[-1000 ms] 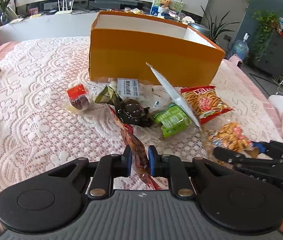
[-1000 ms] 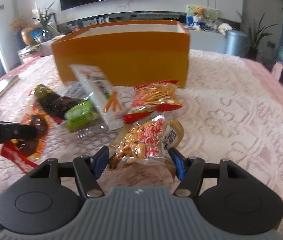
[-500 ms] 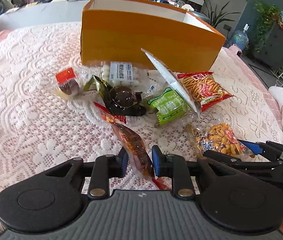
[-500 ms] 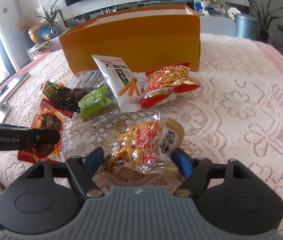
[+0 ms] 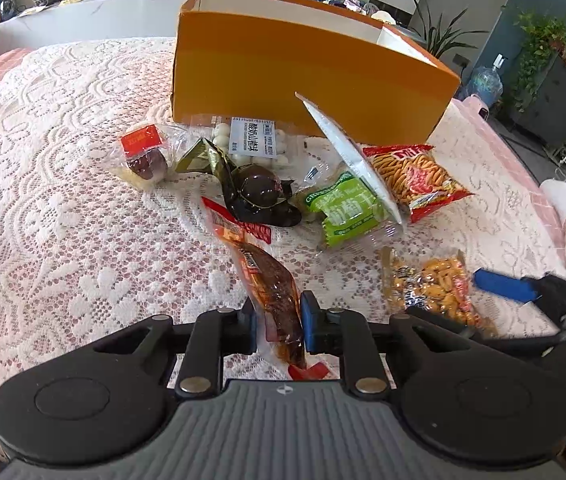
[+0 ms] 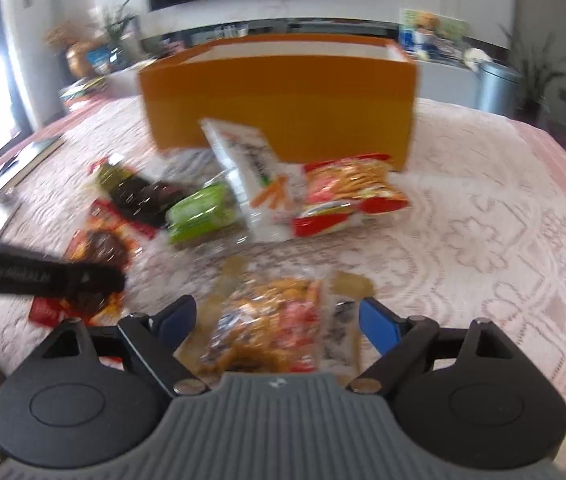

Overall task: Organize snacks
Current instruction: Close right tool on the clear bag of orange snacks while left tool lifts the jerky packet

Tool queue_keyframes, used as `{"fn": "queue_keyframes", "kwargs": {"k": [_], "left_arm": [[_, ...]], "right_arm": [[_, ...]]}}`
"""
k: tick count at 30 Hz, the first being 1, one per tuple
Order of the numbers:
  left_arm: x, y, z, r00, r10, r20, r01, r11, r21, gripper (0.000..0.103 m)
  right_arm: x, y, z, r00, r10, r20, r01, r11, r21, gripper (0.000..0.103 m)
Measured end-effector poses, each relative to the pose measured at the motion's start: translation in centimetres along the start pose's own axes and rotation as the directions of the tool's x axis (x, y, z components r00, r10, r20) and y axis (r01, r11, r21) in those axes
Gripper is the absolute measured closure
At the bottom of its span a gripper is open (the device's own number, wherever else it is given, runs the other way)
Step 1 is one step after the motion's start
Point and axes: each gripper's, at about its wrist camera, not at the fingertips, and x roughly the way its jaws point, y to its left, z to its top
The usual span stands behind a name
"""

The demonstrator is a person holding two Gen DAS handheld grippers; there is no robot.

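the left hand-held gripper [image 5: 277, 320] is clamped on the near end of a red sausage pack [image 5: 263, 276]; the pack is held edgewise, which suits a drop over the wall of the orange box [image 5: 283, 76]. the box stands open-topped at the far side of the worktop [image 5: 63, 208], presumably as the container for the snacks. the right hand-held gripper [image 6: 277, 320] is spread apart, its pads either side of a clear nut bag [image 6: 279, 328] that lies flat on the lace; no contact can be confirmed, as this view is blurred. the remaining snacks are bunched in front of the box: a green pack [image 5: 343, 210], a red crisp bag [image 5: 415, 176] and a white pouch [image 5: 357, 160] propped on edge between them.
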Motion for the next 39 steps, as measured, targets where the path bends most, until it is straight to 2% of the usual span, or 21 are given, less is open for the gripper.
{"fn": "queue_keyframes", "kwargs": {"k": [5,7,9,13,19,21,22,23,24,29,30,32,33,34,35,37,39], "left_arm": [[-1.7,0.4,0.3,1.0,-0.019,0.004,0.019,0.999,-0.049,0.082],[-2.2,0.3,0.5,1.0,-0.011,-0.003,0.011,0.999,-0.044,0.083],[-2.6,0.2,0.6,1.0,-0.022,-0.014,0.021,0.998,-0.057,0.086],[-4.0,-0.4,0.6,0.999,-0.04,0.009,0.04,0.998,-0.056,0.086],[-5.7,-0.9,0.9,0.998,-0.048,0.039,0.051,0.997,-0.064,0.086],[-6.2,-1.2,0.9,0.998,-0.046,0.051,0.049,0.997,-0.06,0.086],[-6.4,-1.3,1.0,0.997,-0.049,0.056,0.052,0.997,-0.059,0.086],[-6.6,-1.4,1.0,0.997,-0.053,0.062,0.057,0.996,-0.061,0.086],[-6.7,-1.5,1.1,0.996,-0.058,0.069,0.063,0.996,-0.062,0.086],[-7.5,-2.0,1.1,0.994,-0.061,0.087,0.066,0.996,-0.052,0.086],[-7.6,-2.0,1.0,0.994,-0.063,0.088,0.068,0.996,-0.05,0.086],[-7.5,-2.1,0.9,0.994,-0.063,0.085,0.067,0.997,-0.044,0.086],[-7.4,-2.1,0.8,0.995,-0.061,0.083,0.065,0.997,-0.042,0.086],[-7.3,-2.1,0.6,0.995,-0.058,0.081,0.061,0.997,-0.043,0.086],[-7.2,-2.2,0.5,0.995,-0.056,0.077,0.059,0.997,-0.043,0.086],[-6.9,-2.3,0.4,0.996,-0.061,0.07,0.064,0.997,-0.039,0.086],[-6.6,-2.3,0.2,0.996,-0.063,0.065,0.066,0.997,-0.036,0.086]], "right_arm": [[1.4,0.5,-0.5,0.998,-0.034,-0.058,0.032,0.999,-0.025,0.015],[1.5,0.3,-0.4,0.998,-0.04,-0.057,0.039,0.999,-0.016,0.023],[1.4,0.3,-0.5,0.998,-0.048,-0.051,0.047,0.999,-0.025,0.027],[1.0,1.0,-0.5,0.996,-0.082,-0.034,0.079,0.993,-0.083,0.038],[-0.4,-0.4,-0.2,0.996,-0.084,-0.021,0.084,0.996,-0.019,0.044],[-1.3,-0.5,0.1,0.995,-0.099,0.008,0.099,0.995,-0.014,0.058],[-1.6,-0.5,0.2,0.995,-0.101,0.009,0.101,0.995,-0.017,0.073],[-2.1,-0.7,0.5,0.994,-0.11,0.024,0.11,0.994,-0.009,0.081],[-2.6,-0.8,0.7,0.993,-0.115,0.037,0.115,0.993,-0.003,0.103],[-3.2,-1.1,0.9,0.995,-0.095,0.043,0.095,0.995,0.008,0.103],[-3.3,-1.1,0.7,0.996,-0.08,0.039,0.08,0.997,0.011,0.099],[-3.3,-0.9,0.5,0.998,-0.057,0.034,0.057,0.998,0.001,0.082],[-3.4,-0.8,0.5,0.998,-0.057,0.037,0.057,0.998,-0.007,0.063],[-3.5,-0.6,0.3,0.997,-0.06,0.041,0.061,0.998,-0.017,0.054],[-3.4,-0.4,0.2,0.997,-0.064,0.042,0.065,0.998,-0.024,0.051],[-2.9,-0.3,0.0,0.998,-0.06,0.03,0.06,0.998,-0.012,0.028],[-2.3,-0.4,-0.1,0.999,-0.048,0.021,0.048,0.999,0.011,0.025]]}}
